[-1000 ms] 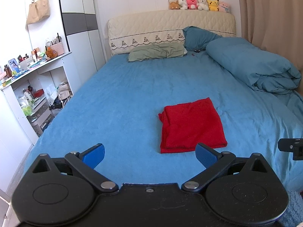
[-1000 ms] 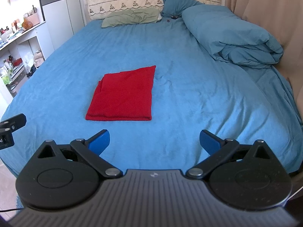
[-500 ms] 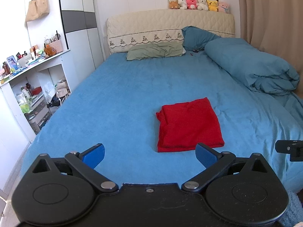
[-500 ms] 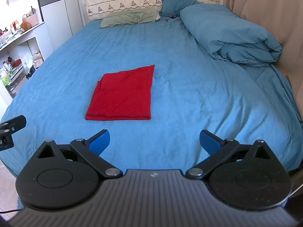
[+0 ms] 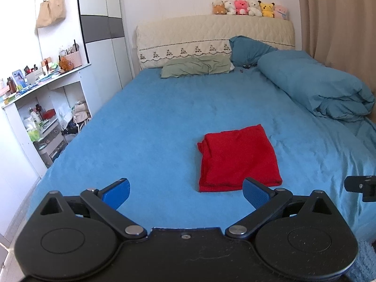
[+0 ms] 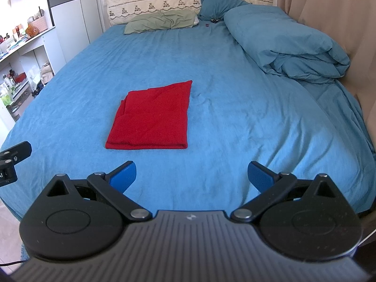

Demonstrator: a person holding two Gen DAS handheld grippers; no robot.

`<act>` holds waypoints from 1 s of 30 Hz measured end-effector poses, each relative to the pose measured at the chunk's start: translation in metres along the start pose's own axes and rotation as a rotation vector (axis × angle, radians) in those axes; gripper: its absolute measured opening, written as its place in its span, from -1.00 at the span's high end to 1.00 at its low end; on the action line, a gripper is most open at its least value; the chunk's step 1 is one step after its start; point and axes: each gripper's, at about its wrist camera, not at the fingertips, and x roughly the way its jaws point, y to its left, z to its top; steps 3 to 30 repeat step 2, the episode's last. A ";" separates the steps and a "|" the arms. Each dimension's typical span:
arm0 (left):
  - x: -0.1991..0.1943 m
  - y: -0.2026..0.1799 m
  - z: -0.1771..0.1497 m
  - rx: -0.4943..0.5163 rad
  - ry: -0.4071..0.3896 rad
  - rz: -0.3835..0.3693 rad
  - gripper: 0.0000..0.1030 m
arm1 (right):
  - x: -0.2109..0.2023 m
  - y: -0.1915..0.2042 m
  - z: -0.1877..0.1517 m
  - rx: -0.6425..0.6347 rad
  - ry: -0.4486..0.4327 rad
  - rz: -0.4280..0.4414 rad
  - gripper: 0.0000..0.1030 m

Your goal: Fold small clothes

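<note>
Blue-padded fingers of the left gripper [image 5: 185,193] are spread wide with nothing between them, held above the near edge of the bed [image 5: 152,129]. The right gripper [image 6: 191,176] is likewise spread wide and holds nothing, positioned over the same near edge.

The folded red garment [image 5: 238,158] lies flat on the blue sheet, ahead of both grippers and touching neither. In the left wrist view it sits just beyond the right-hand finger [image 5: 255,193]; in the right wrist view the folded red garment [image 6: 152,117] sits beyond the left-hand finger [image 6: 123,176], so it lies between the two grippers' lines of sight.

Each view shows part of the other gripper at its frame edge.

A rolled blue duvet [image 5: 317,89] occupies the bed's right side, with a green pillow [image 5: 197,65] at the headboard [image 5: 211,35].

Only the left wrist view shows the row of plush toys [image 5: 250,8] on top of the headboard and the whole beige handbag [image 5: 50,11] hanging on the wall. Both views show the cluttered white shelf unit [image 5: 47,98].
</note>
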 end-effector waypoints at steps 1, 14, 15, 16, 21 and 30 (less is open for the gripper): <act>0.001 0.000 0.000 0.000 0.001 0.000 -1.00 | 0.001 -0.001 0.001 0.001 0.001 0.000 -1.00; 0.002 0.001 0.000 0.001 0.006 -0.002 -1.00 | 0.001 -0.001 0.001 0.002 0.003 0.001 -1.00; 0.002 0.001 0.000 0.001 0.006 -0.002 -1.00 | 0.001 -0.001 0.001 0.002 0.003 0.001 -1.00; 0.002 0.001 0.000 0.001 0.006 -0.002 -1.00 | 0.001 -0.001 0.001 0.002 0.003 0.001 -1.00; 0.002 0.001 0.000 0.001 0.006 -0.002 -1.00 | 0.001 -0.001 0.001 0.002 0.003 0.001 -1.00; 0.002 0.001 0.000 0.001 0.006 -0.002 -1.00 | 0.001 -0.001 0.001 0.002 0.003 0.001 -1.00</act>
